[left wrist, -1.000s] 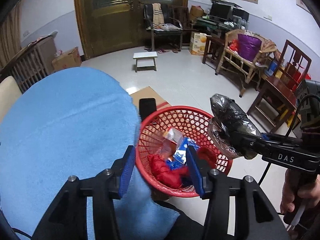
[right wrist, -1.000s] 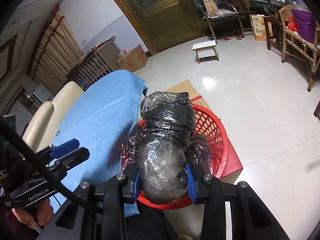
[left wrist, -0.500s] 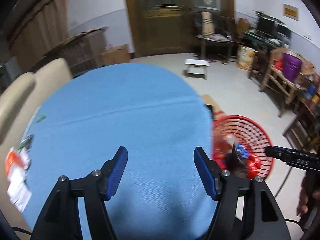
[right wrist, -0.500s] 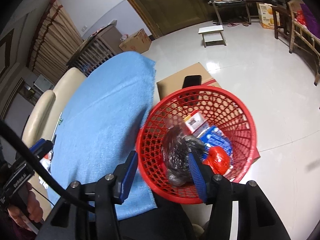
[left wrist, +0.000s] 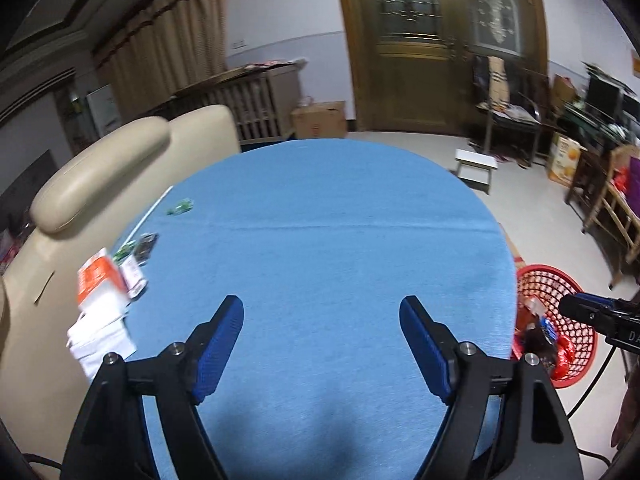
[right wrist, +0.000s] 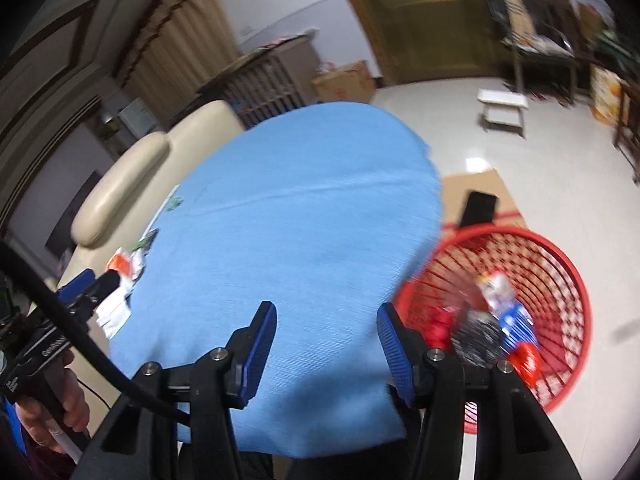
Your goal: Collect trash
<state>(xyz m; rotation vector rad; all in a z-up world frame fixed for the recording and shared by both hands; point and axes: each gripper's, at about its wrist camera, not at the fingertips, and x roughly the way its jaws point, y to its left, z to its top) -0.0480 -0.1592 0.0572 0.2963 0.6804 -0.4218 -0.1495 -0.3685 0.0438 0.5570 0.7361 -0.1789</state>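
At the tabletop's (left wrist: 320,248) left edge, against the sofa (left wrist: 100,184), the remaining trash lies bunched: an orange-and-white pack (left wrist: 100,280), white papers (left wrist: 100,336) and small wrappers (left wrist: 136,252), with a green scrap (left wrist: 181,206) nearer the far-left edge. The basket (right wrist: 560,280) stands on the floor off the right edge, already holding a black bag (right wrist: 478,334) and packets. The left gripper (left wrist: 322,342) is empty, its jaws opening over bare cloth. The right gripper (right wrist: 326,344) is parted and empty too.

The flat papers look hard to pinch; jaws may snag the cloth, or nudge pieces off the edge onto the sofa. Loose sheets could slip out on the carry to the basket.

The left handle seems to read "GenRobot"; the right shows only "DA". Pack printing is blurred.
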